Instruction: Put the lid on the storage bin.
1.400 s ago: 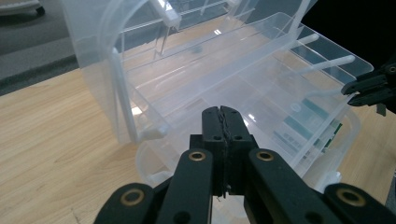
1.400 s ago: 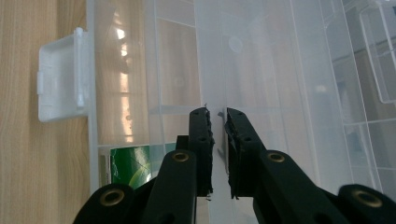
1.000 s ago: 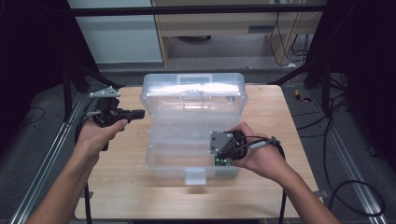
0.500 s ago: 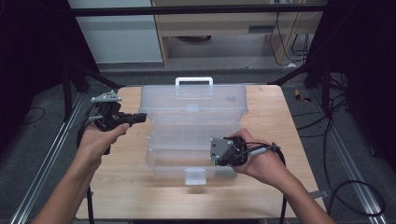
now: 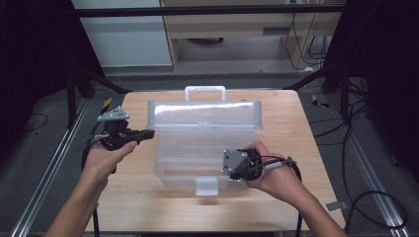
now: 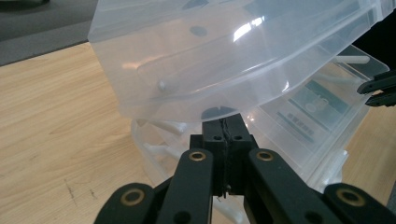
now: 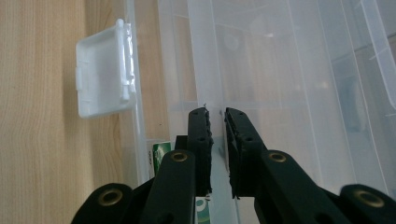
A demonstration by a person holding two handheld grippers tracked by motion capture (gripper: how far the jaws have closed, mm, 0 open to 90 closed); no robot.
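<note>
A clear, frosted plastic storage box (image 5: 205, 148) with its lid (image 5: 204, 114) raised sits in the middle of the pale wooden tabletop (image 5: 296, 123). The lid stands up along the far side, with a carry handle (image 5: 204, 92) above it. Bare wood lies open on both sides of the box and in a strip along the near edge; the far edge of the tabletop is close behind the handle.

The left tool (image 5: 147, 133) is held just beside the box's left end, under the overhanging lid corner; its black jaws are pressed together with nothing between them, the tips close to the curved lid wall. The right tool (image 7: 216, 116) reaches into the box's near right part, its jaws parted by a narrow slit around a thin clear wall.

A white rectangular latch flap (image 7: 105, 77) hangs off the front rim. A green and white label (image 7: 159, 156) shows through the plastic; its writing is too small to read.
</note>
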